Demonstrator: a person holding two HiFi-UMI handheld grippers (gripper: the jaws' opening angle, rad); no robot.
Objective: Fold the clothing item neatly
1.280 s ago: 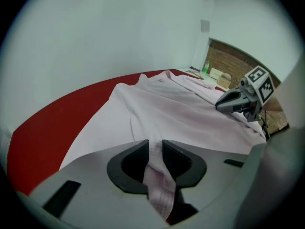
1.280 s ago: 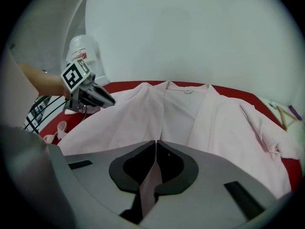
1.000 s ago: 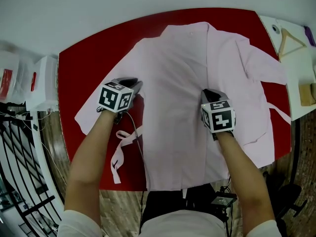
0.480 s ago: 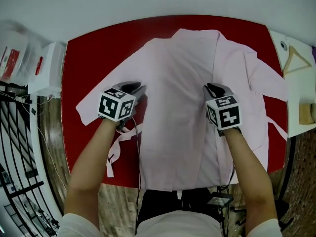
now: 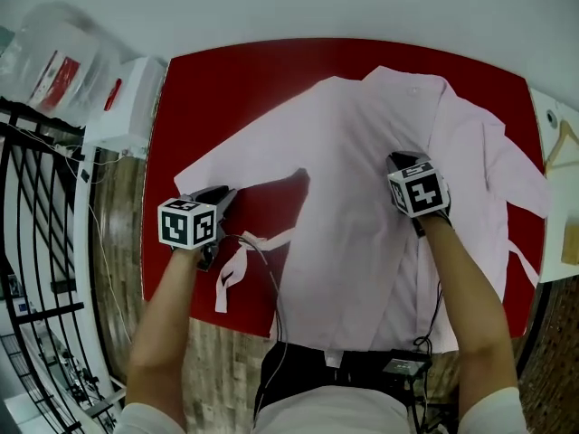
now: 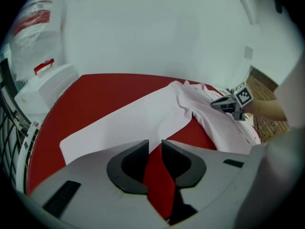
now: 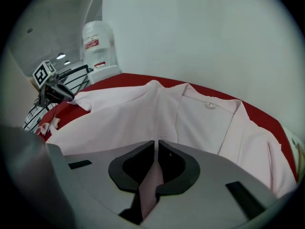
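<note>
Left gripper view: showed the left gripper (image 6: 155, 146) with jaws a narrow way apart and empty, only the red table (image 6: 95, 94) visible through the gap. Sat over bare tabletop just off the near edge of the pale pink shirt (image 6: 224, 132). Faced the sleeve (image 6: 119, 128), laid flat and stretched toward the table's left side, its cuff end just ahead of the jaw tips.

Right gripper view: showed the right gripper (image 7: 156, 146) with jaws drawn together to a hairline slit, pink cloth visible behind it. Could not tell whether any fabric was pinched. Looked along the shirt's front toward the collar (image 7: 205, 95) and a small button (image 7: 209, 105) at the far side of the table.

Head view: placed the left tongs at the table's left front, beside the sleeve and apart from it. Placed the right tongs low over the shirt's middle, right of centre. Showed a thin tie strip (image 5: 237, 265) of the same pink cloth and a thin cable (image 5: 270, 274) trailing toward the near edge just right of the left tongs. Showed the shirt spread flat across most of the table, collar away from the person, hem at the near edge. Took in, farther out, a white box (image 5: 127, 102) and a plastic bag (image 5: 54, 57) at the left, a black railing (image 5: 36, 242) below them, and a wooden hanger (image 5: 565, 143) at the right.
</note>
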